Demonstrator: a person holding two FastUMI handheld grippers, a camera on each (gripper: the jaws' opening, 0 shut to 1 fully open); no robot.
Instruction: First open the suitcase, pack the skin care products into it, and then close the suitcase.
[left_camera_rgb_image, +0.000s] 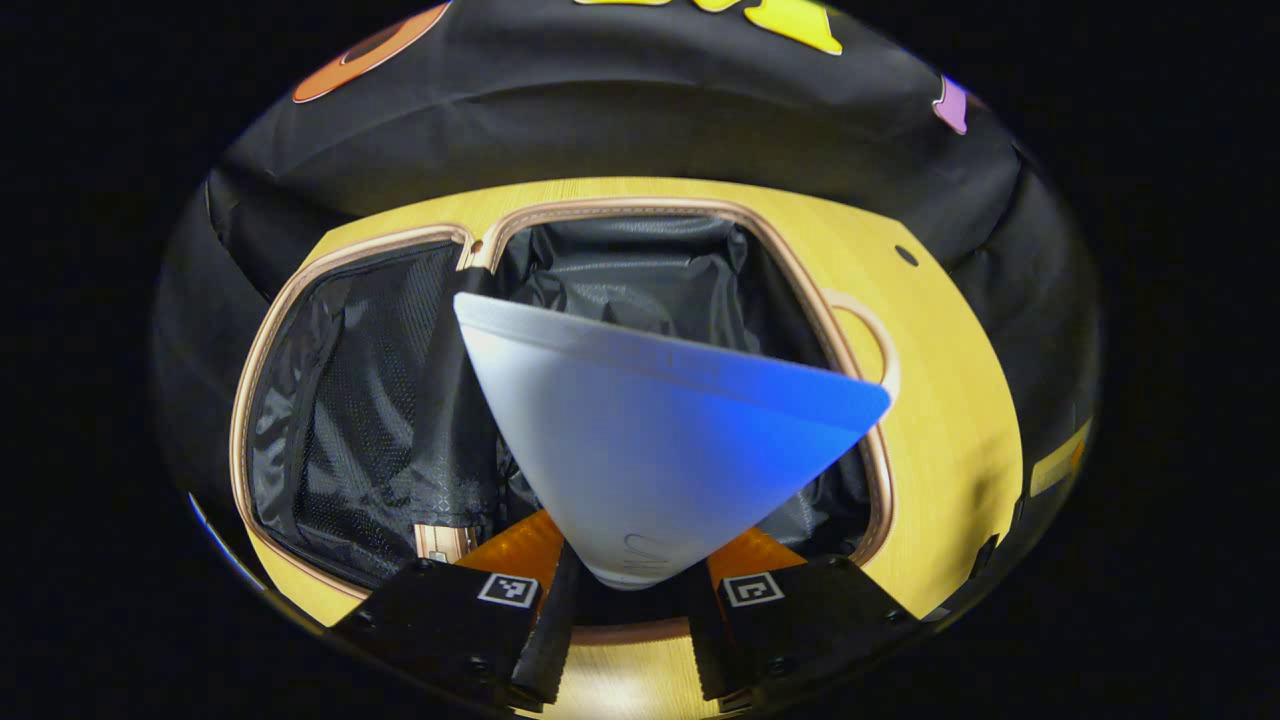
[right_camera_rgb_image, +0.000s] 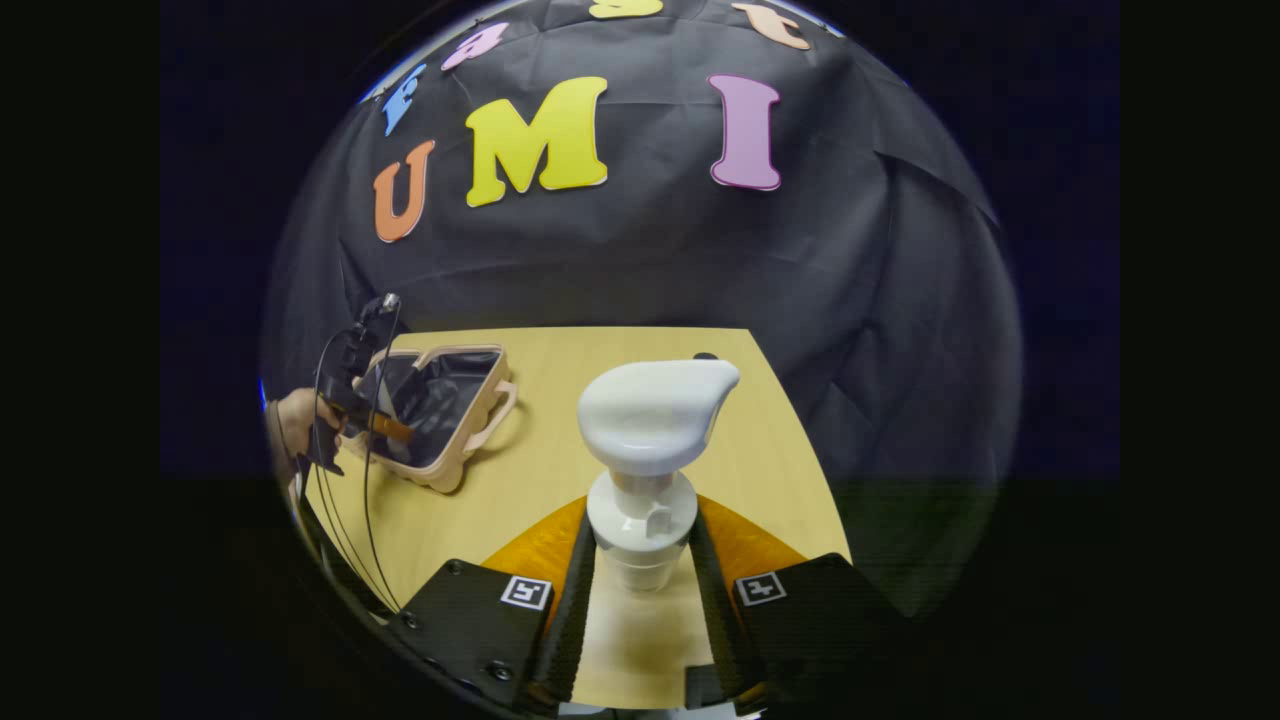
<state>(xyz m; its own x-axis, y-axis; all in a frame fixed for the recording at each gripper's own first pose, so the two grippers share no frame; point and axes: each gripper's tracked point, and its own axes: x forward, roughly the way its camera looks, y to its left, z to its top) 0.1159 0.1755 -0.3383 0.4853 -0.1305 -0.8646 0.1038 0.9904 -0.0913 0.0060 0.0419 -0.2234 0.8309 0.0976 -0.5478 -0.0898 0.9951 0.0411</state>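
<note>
Left hand-held gripper (left_camera_rgb_image: 628, 590), at the bottom centre of the left gripper view, pinches the narrow end of a white-to-blue tube (left_camera_rgb_image: 655, 440), both fingers against it; the tube fans out wide toward mid-frame and hangs over the open suitcase (left_camera_rgb_image: 880, 470). The case lies flat on the wood surface (left_camera_rgb_image: 960, 400), lid side w/ mesh lining (left_camera_rgb_image: 370, 400) at left, dark-lined main compartment (left_camera_rgb_image: 640, 270) at upper centre, handle (left_camera_rgb_image: 870, 330) at right. Right hand-held gripper (right_camera_rgb_image: 640, 590), bottom centre of the right gripper view, has its fingers closed on the neck of a white pump bottle (right_camera_rgb_image: 645, 450), the pump head pointing right in frame; whether the bottle is off the surface can't be told. In that view the suitcase sits small at mid-left, well apart from the bottle, w/ a person's hand (right_camera_rgb_image: 295, 420) holding the left gripper over it. Step in hand, by the look of it: packing, case already open, tube about to go in. Next move prob. calls for lowering the tube into the main compartment & spreading the fingers, then bringing the pump bottle across to the case. Closing the lid not yet begun.
</note>
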